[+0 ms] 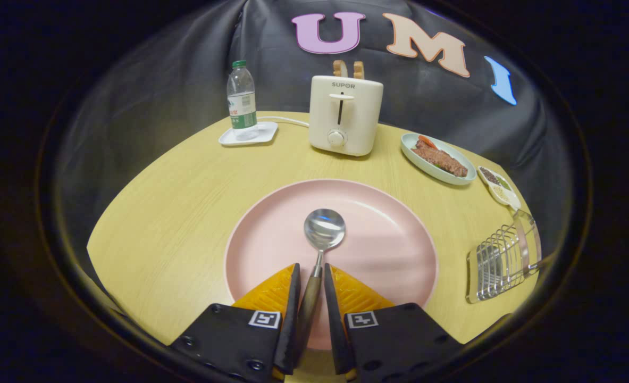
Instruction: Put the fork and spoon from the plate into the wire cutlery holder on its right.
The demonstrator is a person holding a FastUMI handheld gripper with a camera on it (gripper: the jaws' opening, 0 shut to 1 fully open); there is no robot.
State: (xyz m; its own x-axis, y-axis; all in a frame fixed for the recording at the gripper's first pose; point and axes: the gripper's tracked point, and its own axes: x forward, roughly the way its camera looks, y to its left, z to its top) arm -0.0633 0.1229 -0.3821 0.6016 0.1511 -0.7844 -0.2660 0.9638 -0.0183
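A metal spoon with a wooden handle lies on the pink plate, bowl pointing away from me. My gripper is low over the plate's near side, and the wooden handle runs back between its two fingers. The left finger sits against the handle. A thin strip of plate shows between the handle and the right finger, so the jaws stand narrowly open around it. The wire cutlery holder stands on the table to the right of the plate. I cannot tell what is inside it.
Beyond the plate stands a cream toaster with bread in its slots. A water bottle on a white coaster is to its left. A dish of food and a small condiment dish sit back right, above the holder.
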